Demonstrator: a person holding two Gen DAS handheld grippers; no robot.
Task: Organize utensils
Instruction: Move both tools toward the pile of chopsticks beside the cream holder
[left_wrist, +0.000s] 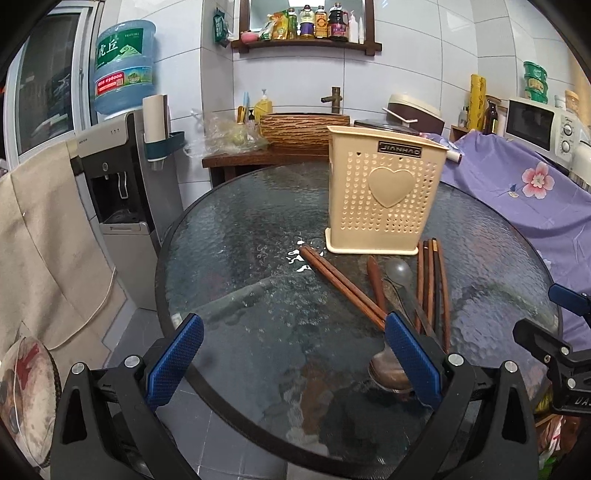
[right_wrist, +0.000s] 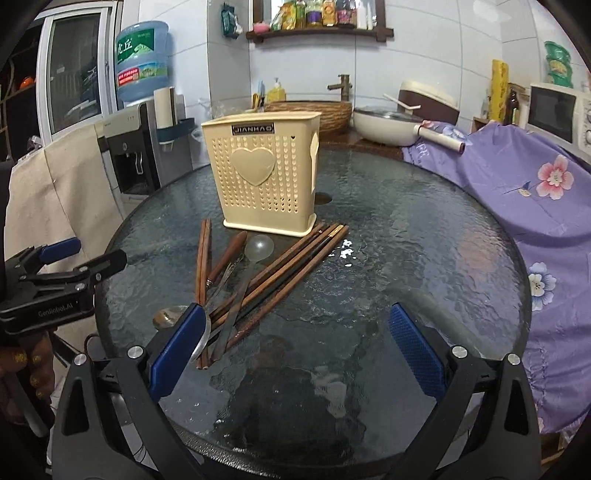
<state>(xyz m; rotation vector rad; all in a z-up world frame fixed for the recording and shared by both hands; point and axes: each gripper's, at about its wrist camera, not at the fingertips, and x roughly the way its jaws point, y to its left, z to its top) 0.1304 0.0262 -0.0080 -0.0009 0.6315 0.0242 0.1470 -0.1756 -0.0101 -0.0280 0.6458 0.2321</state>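
Both grippers hover wide open and empty over the near edge of the round glass worktop (left_wrist: 229, 236), nothing picked yet, so the job looks to be at its very start. Left to right: the left gripper (left_wrist: 293, 356) has its right pad just above the near ends of the utensils, while the right gripper (right_wrist: 299, 347) has its left pad over the same heap from the other side. Ahead of them, a loose pair of wooden chopsticks (left_wrist: 341, 286) lies slanted, then a wooden-handled spoon (left_wrist: 376, 282), a clear plastic spoon (left_wrist: 399, 271), and a tighter bundle of chopsticks (left_wrist: 432, 288) pointing toward the holder. The cream perforated utensil holder (left_wrist: 384, 192), heart on its front, stands upright towards the far edge, just behind the pile. My call: take one piece at a time, pinch it near its end, lift clear of the tangle, tip it upright and lower it through the holder's open top without knocking that light box.
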